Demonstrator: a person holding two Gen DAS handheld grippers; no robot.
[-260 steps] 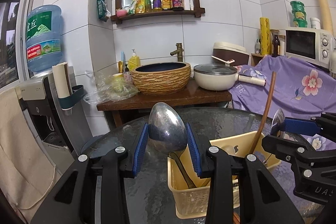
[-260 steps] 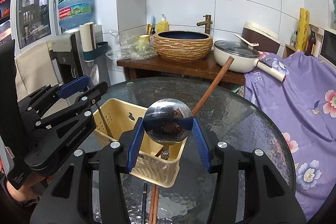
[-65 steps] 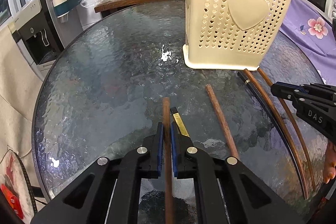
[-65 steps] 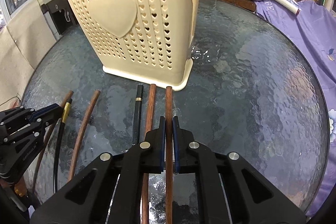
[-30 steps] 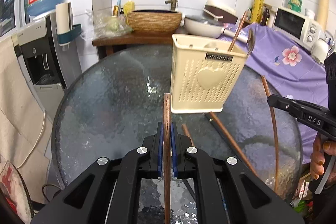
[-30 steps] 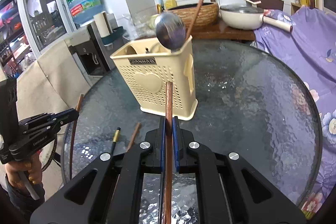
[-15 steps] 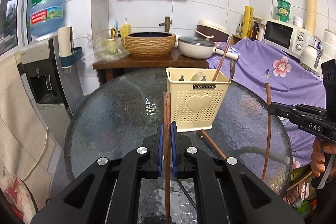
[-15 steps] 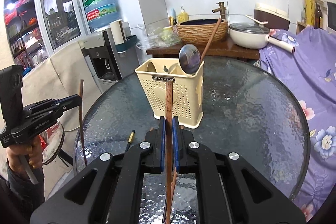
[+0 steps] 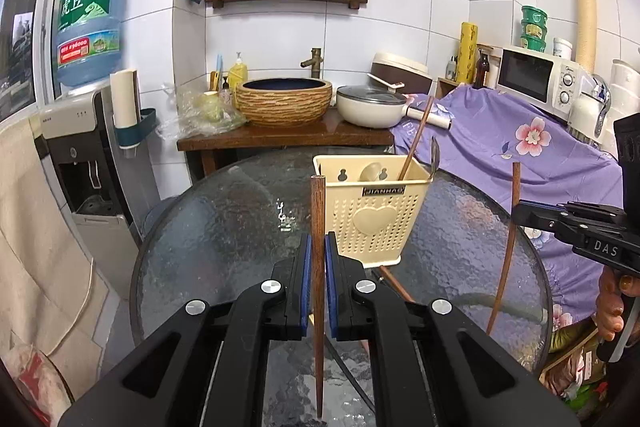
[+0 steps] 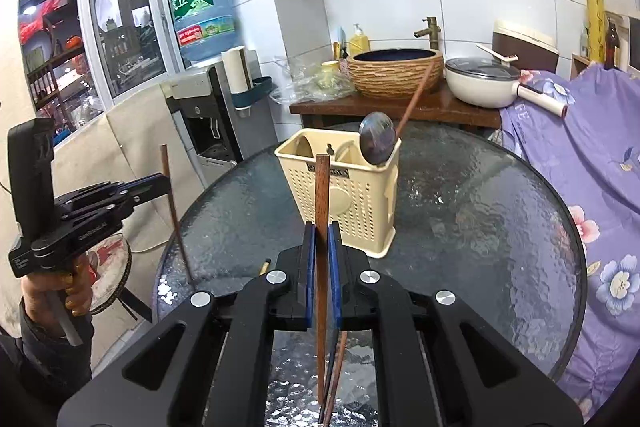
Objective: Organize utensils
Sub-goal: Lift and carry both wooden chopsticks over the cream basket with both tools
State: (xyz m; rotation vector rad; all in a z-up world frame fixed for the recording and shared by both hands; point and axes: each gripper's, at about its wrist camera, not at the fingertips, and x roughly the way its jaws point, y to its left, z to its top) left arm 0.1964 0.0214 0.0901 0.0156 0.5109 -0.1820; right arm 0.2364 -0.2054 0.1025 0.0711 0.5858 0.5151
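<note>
Each gripper is carrying one wooden chopstick upright above the glass worktop. The left gripper has its jaws clamped on the left chopstick, thick end up; the right gripper has its jaws clamped on the right chopstick the same way. The cream basket is standing near the worktop's far edge, already holding a spoon and a long wooden handle. More chopsticks are lying on the glass at the basket's foot.

To do this step well, I judge each stick should be brought over the basket's open top with its thin end hanging clear of the rim, then lowered straight down, away from the spoon, before the jaws are letting go. Taking one hand at a time should keep the two sticks from crossing.
</note>
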